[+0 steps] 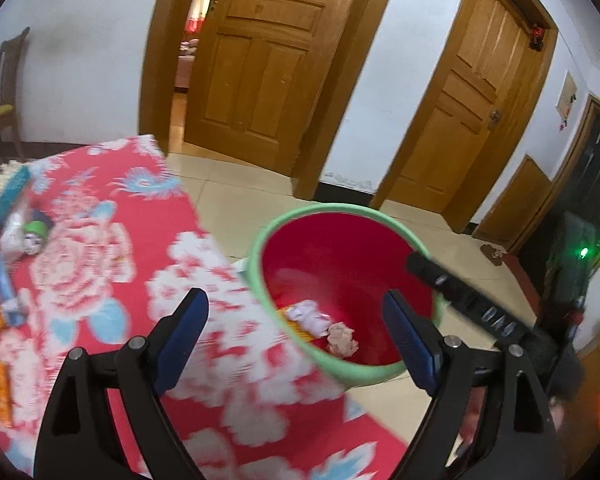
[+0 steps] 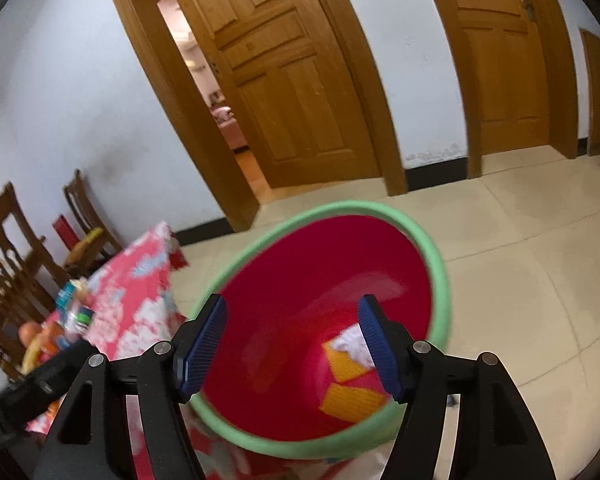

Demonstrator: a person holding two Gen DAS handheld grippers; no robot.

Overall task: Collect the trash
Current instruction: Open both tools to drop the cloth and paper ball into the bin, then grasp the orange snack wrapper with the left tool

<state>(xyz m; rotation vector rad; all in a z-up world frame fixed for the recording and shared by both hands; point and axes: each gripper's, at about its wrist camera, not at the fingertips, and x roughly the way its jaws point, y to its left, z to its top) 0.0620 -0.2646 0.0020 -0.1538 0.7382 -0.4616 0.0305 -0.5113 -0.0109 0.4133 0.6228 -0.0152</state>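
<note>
A red bin with a green rim [image 1: 340, 210] stands on the floor beside the table. In it lie a white crumpled paper [image 1: 310, 315], a pinkish wad [image 1: 342, 340] and orange wrappers [image 2: 350, 366]. My left gripper [image 1: 295, 300] hangs open over the table's edge and the bin's near rim, nothing between its blue pads. My right gripper [image 2: 292, 304] is open above the bin's rim [image 2: 440, 264], also empty; its black body [image 1: 460, 300] shows in the left wrist view. On the red floral tablecloth [image 1: 100, 260] remain a green-capped bottle [image 1: 34, 236], a blue packet [image 1: 6, 284] and a teal box [image 1: 10, 194].
Two wooden doors [image 1: 260, 72] [image 1: 472, 92] are set in the white wall, the left one ajar. Wooden chairs [image 2: 16, 264] stand behind the table. Beige floor tiles [image 2: 520, 280] spread around the bin. A dark cabinet with a green light [image 1: 584, 252] is at the right.
</note>
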